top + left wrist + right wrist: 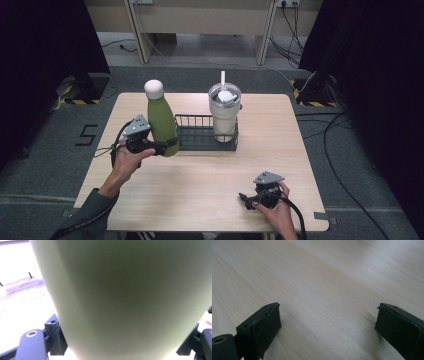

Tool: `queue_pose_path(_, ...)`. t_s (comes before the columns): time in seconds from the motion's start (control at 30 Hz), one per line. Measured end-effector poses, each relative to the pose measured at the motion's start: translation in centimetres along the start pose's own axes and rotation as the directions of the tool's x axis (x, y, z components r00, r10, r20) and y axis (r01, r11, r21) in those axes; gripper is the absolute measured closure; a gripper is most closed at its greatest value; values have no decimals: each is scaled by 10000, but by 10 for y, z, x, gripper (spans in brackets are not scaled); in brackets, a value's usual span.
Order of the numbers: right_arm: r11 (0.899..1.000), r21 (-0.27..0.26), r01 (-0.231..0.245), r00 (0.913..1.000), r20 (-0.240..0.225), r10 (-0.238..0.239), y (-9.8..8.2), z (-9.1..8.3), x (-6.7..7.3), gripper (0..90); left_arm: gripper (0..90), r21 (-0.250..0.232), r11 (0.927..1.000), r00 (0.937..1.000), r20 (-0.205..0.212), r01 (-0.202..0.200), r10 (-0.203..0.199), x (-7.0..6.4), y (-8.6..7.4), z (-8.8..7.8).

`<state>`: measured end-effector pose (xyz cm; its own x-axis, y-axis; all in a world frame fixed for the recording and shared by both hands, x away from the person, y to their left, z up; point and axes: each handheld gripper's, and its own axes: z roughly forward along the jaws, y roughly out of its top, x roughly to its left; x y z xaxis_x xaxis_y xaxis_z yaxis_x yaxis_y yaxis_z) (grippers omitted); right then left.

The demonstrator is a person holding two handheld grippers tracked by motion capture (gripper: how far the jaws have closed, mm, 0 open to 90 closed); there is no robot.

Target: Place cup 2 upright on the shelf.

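Bottle (161,120), green with a pale cap, gripped low on its body by my left gripper (167,146), jaws clamped on either side of it; it leans a little, cap toward the left, just left of the wire basket (196,131) at mid-table, and I judge it lifted clear of the table (210,175), though the high view does not settle whether its base touches. Tumbler (224,112), lidded, with straw, stands in the right half of the basket; the left half looks free. Step in hand, as I read it: carry the bottle over the near-left rim and set it in the free half. To do it well I would bring the bottle upright first, raise the base above the rim wire before moving right, keep well apart from the tumbler, and lower straight down before letting go. Right gripper (248,200) rests at the near right of the table, jaws wide apart with nothing between them. Left gripper view: bottle wall (130,297) pressed close between the jaws, confirming the grip, no basket to be made out. Right gripper view: bare wood grain (319,285), parted pads (268,322). High view alone gives the bottle's place against basket and tumbler.
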<state>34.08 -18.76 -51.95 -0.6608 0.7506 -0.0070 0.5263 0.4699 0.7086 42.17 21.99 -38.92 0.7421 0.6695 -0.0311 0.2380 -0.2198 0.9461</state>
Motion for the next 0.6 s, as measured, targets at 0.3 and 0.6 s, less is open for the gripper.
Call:
queue_pose_path(0.3,10000,-5,5,10000,-8,-5,0,0,0,63,207,-45,9999,9999,24,-140,140,2,14,14)
queue_pose_path(0.6,10000,-10,5,10000,-5,-5,0,0,0,63,207,26,9999,9999,-6,171,-170,10,20,29)
